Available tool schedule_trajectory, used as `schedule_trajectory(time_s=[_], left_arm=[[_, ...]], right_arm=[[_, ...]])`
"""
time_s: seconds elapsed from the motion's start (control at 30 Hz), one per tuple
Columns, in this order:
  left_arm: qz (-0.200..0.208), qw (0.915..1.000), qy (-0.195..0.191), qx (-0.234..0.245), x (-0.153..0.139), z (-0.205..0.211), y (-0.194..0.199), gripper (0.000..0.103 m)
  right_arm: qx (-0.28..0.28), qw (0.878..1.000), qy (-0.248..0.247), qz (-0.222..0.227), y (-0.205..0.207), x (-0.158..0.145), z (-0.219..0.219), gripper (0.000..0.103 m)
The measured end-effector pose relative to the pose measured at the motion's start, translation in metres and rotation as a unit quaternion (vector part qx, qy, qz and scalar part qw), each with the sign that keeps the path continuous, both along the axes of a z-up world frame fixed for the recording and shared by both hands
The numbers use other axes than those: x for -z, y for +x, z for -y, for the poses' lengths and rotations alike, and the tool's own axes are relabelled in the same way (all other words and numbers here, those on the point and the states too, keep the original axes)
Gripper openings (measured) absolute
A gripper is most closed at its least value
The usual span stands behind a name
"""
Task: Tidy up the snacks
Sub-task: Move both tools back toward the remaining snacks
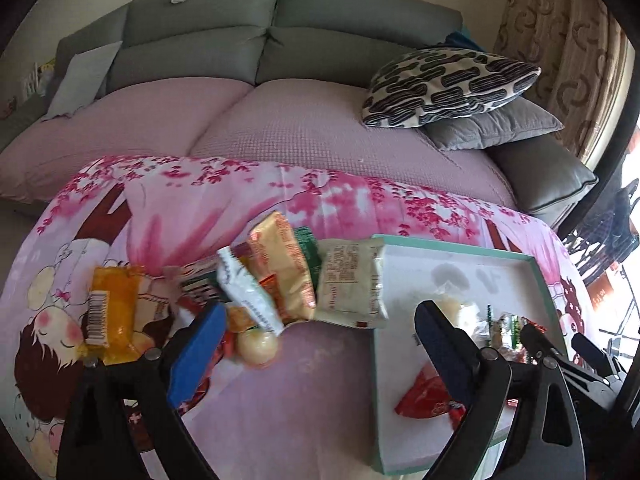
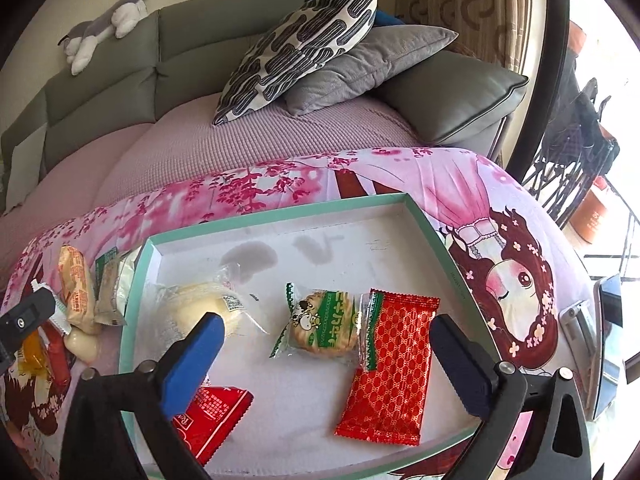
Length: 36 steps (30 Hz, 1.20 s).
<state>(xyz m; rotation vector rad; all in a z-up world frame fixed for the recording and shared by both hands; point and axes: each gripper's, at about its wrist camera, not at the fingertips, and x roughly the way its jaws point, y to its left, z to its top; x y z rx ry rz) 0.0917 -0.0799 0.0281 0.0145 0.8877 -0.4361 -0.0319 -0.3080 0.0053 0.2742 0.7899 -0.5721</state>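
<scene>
A shallow white tray with a teal rim (image 2: 344,204) lies on a pink cartoon cloth; it shows in the left wrist view too (image 1: 460,246). In it lie a clear-wrapped pale bun (image 2: 204,312), a green-wrapped round cracker (image 2: 324,324), a red patterned packet (image 2: 394,364) and a red triangular packet (image 2: 212,416). My right gripper (image 2: 324,352) is open and empty above them. My left gripper (image 1: 320,336) is open and empty above the cloth, near a loose snack pile: an orange packet (image 1: 114,312), a beige packet (image 1: 352,284), an orange-tan packet (image 1: 284,264) and a round pale snack (image 1: 256,346).
A grey sofa (image 1: 200,44) with a mauve cover stands behind the cloth. A patterned cushion (image 2: 304,44) and a grey cushion (image 2: 368,64) lie at its right end. A plush toy (image 2: 104,24) rests on the backrest. A phone on a stand (image 2: 608,340) is at the right.
</scene>
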Motion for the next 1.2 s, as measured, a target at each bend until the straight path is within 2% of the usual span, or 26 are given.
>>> schedule_trajectory(time_s=[0.2,0.37,0.47,0.73,0.97,1.2], left_arm=[[-0.025,0.9973,0.037,-0.058,0.019,-0.040,0.004,0.096],[-0.068,0.9910,0.050,-0.104,0.036,-0.073,0.006,0.096],[-0.091,0.9860,0.050,-0.130,0.044,-0.093,0.006,0.096],[-0.097,0.9787,0.041,-0.176,0.042,-0.129,0.006,0.096],[-0.104,0.9754,0.022,-0.193,0.041,-0.147,0.011,0.096],[-0.117,0.9685,0.011,-0.220,0.047,-0.165,0.017,0.096]], right_arm=[[-0.035,0.999,0.027,0.005,0.011,0.003,-0.022,0.103],[-0.079,0.996,0.050,0.009,0.022,0.004,-0.050,0.103],[-0.097,0.995,0.038,0.002,0.026,0.004,-0.066,0.103],[-0.142,0.989,0.042,-0.006,0.037,0.009,-0.099,0.103],[-0.182,0.982,0.035,-0.026,0.046,0.020,-0.130,0.103],[-0.225,0.973,0.030,-0.033,0.052,0.028,-0.163,0.103]])
